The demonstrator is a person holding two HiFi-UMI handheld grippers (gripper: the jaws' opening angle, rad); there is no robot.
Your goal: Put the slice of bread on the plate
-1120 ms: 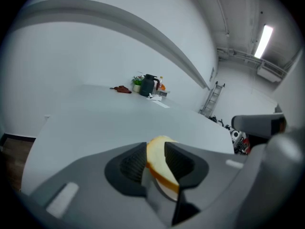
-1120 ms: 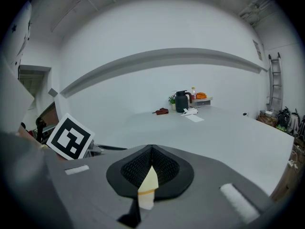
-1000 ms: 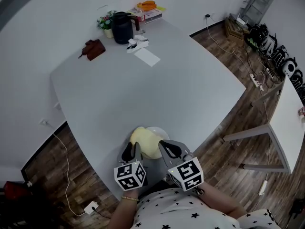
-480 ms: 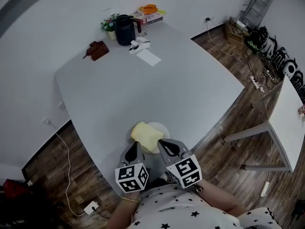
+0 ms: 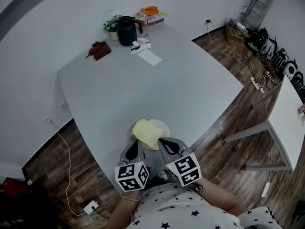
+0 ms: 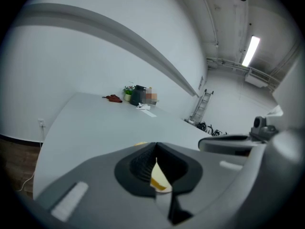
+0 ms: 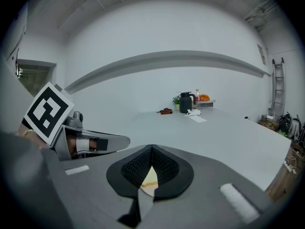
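Note:
The pale yellow slice of bread (image 5: 147,132) lies on the small white plate (image 5: 162,126) near the table's front edge, overhanging the plate's left side. My left gripper (image 5: 135,146) is just short of the bread, shut and empty. Beside it, my right gripper (image 5: 165,143) is also shut and empty, close to the plate's near rim. In the left gripper view the jaws (image 6: 156,148) meet at their tips and a bit of bread (image 6: 159,180) shows through the gap behind them. The right gripper view shows the same: shut jaws (image 7: 151,150), with bread (image 7: 149,177) beyond.
At the table's far end stand a black kettle (image 5: 127,30), a small potted plant (image 5: 112,25), a brown object (image 5: 99,49), a sheet of paper (image 5: 149,57) and a box with an orange item (image 5: 152,13). A second table (image 5: 290,123) stands at the right.
The left gripper's jaws, open at the bread a second ago, have shut empty. Both grippers have drawn back a little toward me. The bread stays on the plate.

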